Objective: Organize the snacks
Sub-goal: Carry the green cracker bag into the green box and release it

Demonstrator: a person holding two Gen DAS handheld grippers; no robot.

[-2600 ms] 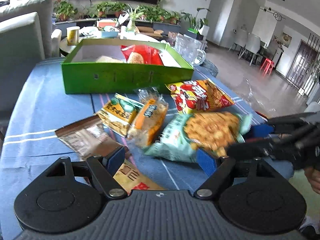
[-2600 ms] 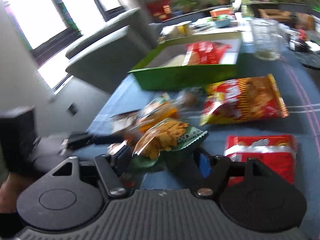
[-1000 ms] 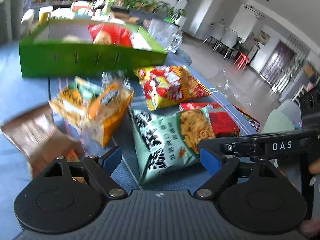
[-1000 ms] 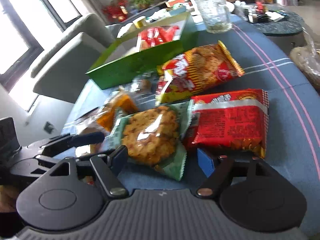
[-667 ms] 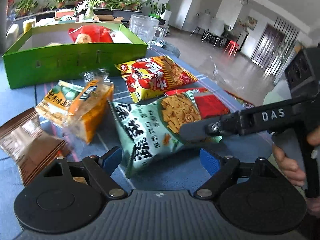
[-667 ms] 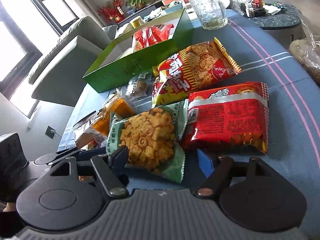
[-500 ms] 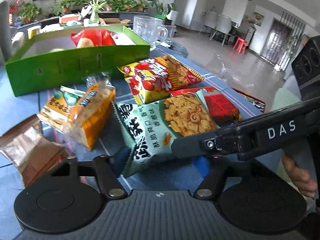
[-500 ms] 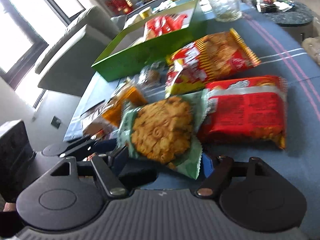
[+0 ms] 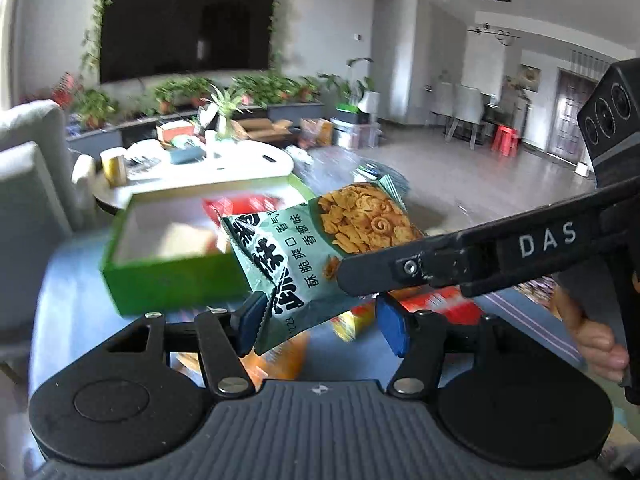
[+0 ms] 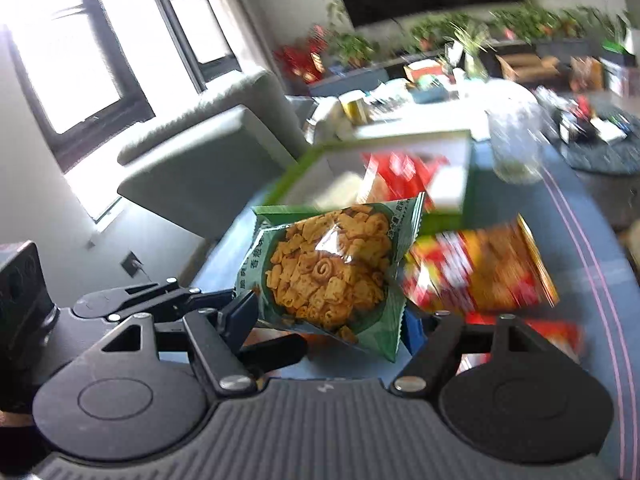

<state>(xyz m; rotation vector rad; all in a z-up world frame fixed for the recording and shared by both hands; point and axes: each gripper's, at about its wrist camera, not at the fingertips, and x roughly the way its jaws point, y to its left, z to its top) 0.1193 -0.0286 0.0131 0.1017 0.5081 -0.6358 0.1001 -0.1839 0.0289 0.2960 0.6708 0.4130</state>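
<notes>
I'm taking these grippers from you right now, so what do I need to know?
Right claw: clamped across the green snack bag, which is lifted off the table, short of the green box.
Left claw: straddles the bag's lower corner; one finger touches its edge, grip unclear.
Done: a red packet lies in the box.
To do: drop this bag in the box, then the red-and-yellow bag, the red bag and the orange packet on the blue tablecloth.
</notes>
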